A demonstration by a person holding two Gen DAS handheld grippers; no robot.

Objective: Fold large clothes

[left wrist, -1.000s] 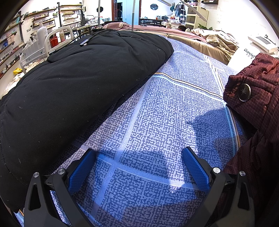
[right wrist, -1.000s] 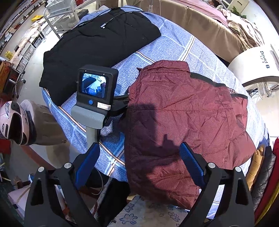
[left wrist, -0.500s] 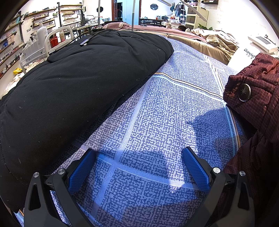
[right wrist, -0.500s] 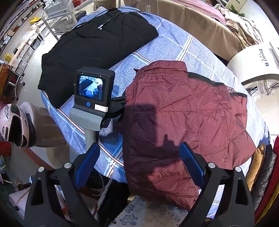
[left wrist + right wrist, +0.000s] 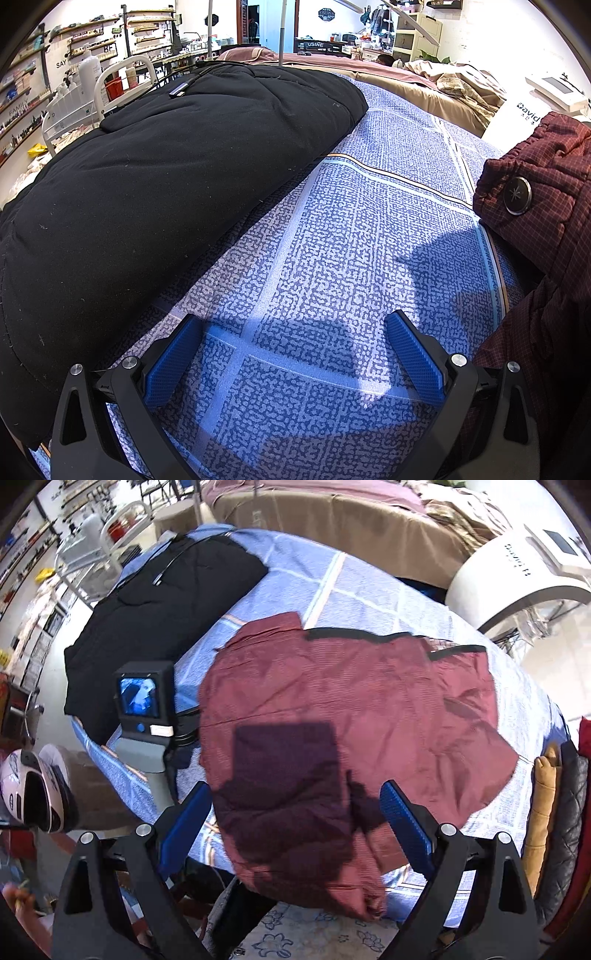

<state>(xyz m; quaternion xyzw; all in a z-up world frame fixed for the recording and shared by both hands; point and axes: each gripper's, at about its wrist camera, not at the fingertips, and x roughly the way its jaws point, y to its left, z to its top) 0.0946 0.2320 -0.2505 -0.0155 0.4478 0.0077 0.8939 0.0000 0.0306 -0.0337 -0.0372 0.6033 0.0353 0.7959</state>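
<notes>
A dark red quilted jacket (image 5: 351, 716) lies spread on a blue patterned bed cover (image 5: 369, 587), its near end hanging over the bed's edge. In the left wrist view its snap-buttoned cuff (image 5: 532, 184) shows at the right. A black padded coat (image 5: 147, 177) lies folded on the left of the bed; it also shows in the right wrist view (image 5: 155, 620). My left gripper (image 5: 295, 354) is open and empty, resting low on the cover (image 5: 332, 258) between the two garments. My right gripper (image 5: 295, 823) is open and empty, held high above the red jacket's near end.
The left gripper's body with its lit screen (image 5: 142, 701) shows beside the red jacket. A white helmet (image 5: 29, 794) sits at the lower left. Stacked garments (image 5: 554, 812) lie at the bed's right. A white machine (image 5: 517, 565) and a tan bed (image 5: 332, 513) stand behind.
My right gripper has risen and swung right, so the red jacket now sits more centrally and farther below. The left gripper has not moved.
</notes>
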